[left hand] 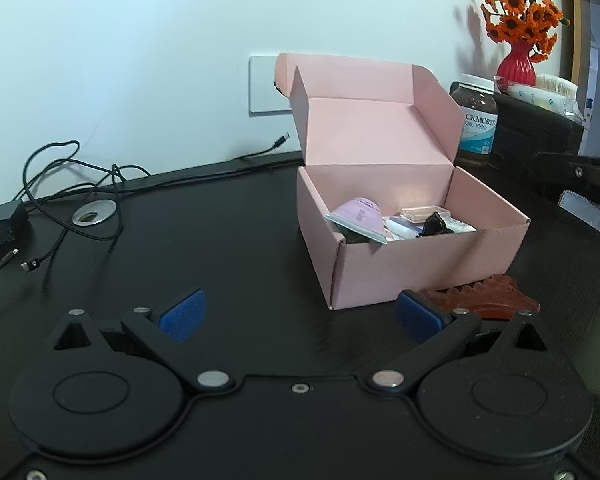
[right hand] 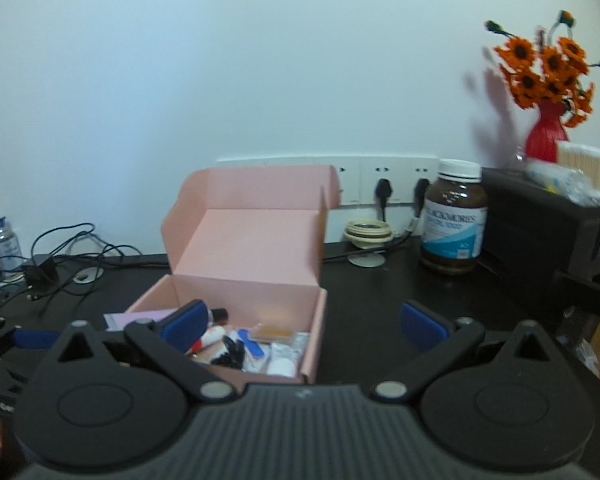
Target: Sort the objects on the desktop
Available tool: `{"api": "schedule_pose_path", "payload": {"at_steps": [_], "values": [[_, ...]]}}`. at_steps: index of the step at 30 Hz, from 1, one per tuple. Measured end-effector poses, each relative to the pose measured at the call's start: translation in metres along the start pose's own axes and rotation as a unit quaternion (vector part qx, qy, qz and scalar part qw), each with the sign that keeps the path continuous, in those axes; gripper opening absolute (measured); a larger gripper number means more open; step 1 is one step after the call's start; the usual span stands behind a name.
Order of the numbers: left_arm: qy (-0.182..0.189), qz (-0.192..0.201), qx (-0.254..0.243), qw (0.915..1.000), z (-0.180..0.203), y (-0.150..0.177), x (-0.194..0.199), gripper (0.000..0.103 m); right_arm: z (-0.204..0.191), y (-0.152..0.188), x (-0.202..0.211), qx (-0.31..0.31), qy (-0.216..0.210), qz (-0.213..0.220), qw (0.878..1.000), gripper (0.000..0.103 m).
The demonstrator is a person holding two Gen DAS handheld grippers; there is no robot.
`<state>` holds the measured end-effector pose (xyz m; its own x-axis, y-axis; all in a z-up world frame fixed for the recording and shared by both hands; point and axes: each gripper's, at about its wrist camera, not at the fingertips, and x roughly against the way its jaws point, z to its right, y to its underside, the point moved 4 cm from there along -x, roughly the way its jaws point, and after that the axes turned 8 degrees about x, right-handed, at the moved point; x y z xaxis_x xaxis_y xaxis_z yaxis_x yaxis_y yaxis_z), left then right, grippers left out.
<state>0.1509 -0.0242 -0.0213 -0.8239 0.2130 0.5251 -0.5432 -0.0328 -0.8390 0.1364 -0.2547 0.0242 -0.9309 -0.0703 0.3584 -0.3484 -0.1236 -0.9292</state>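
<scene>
An open pink cardboard box [left hand: 428, 268] stands on the black desk, lid up, holding several small items including a lilac pouch [left hand: 360, 220]. A reddish-brown comb-like piece [left hand: 488, 296] lies on the desk at the box's front right corner, just beyond my left gripper's right pad. My left gripper [left hand: 300, 316] hovers low over the desk in front of the box, open and empty. My right gripper [right hand: 304, 326] hangs open above the same box [right hand: 256, 236], its left pad over the contents: tubes, a blue strip, an amber block, white packets.
Tangled black cables and an adapter [left hand: 4, 224] lie at the desk's left. A brown supplement bottle [right hand: 454, 220], a tape roll [right hand: 368, 234], a black cabinet [right hand: 548, 232] and a red vase of orange flowers [right hand: 546, 132] stand at the right. Wall sockets [right hand: 388, 180] are behind.
</scene>
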Motion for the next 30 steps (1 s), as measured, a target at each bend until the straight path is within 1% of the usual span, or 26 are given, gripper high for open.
{"api": "schedule_pose_path", "payload": {"at_steps": [4, 8, 12, 19, 23, 30], "values": [[-0.003, 0.003, -0.001, 1.0, 0.0, 0.0, 0.0, 0.103, -0.003, 0.014, 0.008, 0.002, 0.017, 0.019, 1.0, 0.102], [-0.001, -0.001, -0.004, 1.0, 0.0, 0.001, -0.001, 0.103, -0.01, 0.024, 0.012, 0.013, 0.029, 0.028, 0.999, 0.102], [-0.005, 0.0, 0.0, 1.0, -0.001, 0.0, -0.001, 0.103, -0.011, 0.033, 0.011, 0.001, 0.029, 0.023, 0.999, 0.102], [-0.011, 0.001, 0.003, 0.9999, -0.001, 0.001, -0.001, 0.103, 0.001, 0.039, 0.009, -0.048, 0.044, 0.016, 0.998, 0.102], [-0.013, 0.0, 0.006, 0.9999, -0.002, 0.001, -0.001, 0.103, 0.004, 0.046, 0.006, -0.06, 0.049, 0.001, 0.997, 0.102], [-0.014, -0.002, 0.012, 0.9998, -0.004, 0.0, -0.002, 0.103, 0.007, 0.05, 0.008, -0.074, 0.058, 0.001, 0.996, 0.102]]}}
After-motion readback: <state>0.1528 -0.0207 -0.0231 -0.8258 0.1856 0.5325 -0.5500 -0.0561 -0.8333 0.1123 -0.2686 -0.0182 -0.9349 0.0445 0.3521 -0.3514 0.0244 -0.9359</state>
